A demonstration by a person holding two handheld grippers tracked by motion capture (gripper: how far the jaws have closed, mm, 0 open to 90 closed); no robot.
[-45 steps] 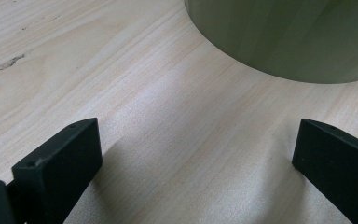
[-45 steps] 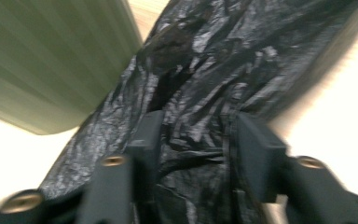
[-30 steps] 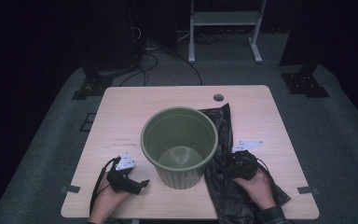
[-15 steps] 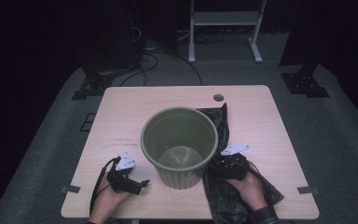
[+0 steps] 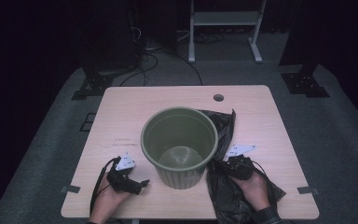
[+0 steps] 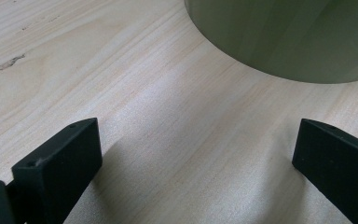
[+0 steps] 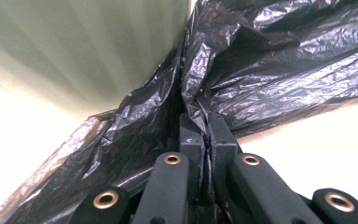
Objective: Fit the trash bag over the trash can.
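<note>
Black bag [image 5: 228,186] lies crumpled on the bench [image 5: 121,116], right of the green bin [image 5: 179,144] and touching its wall. Right claw [image 7: 204,135] has just closed, clamped on a fold nearest the bin. Left claw [image 6: 191,163] rests apart, empty, left of the bin.

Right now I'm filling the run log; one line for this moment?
right gripper: shut on black bag | left gripper: open, on table | green bin: upright
</note>
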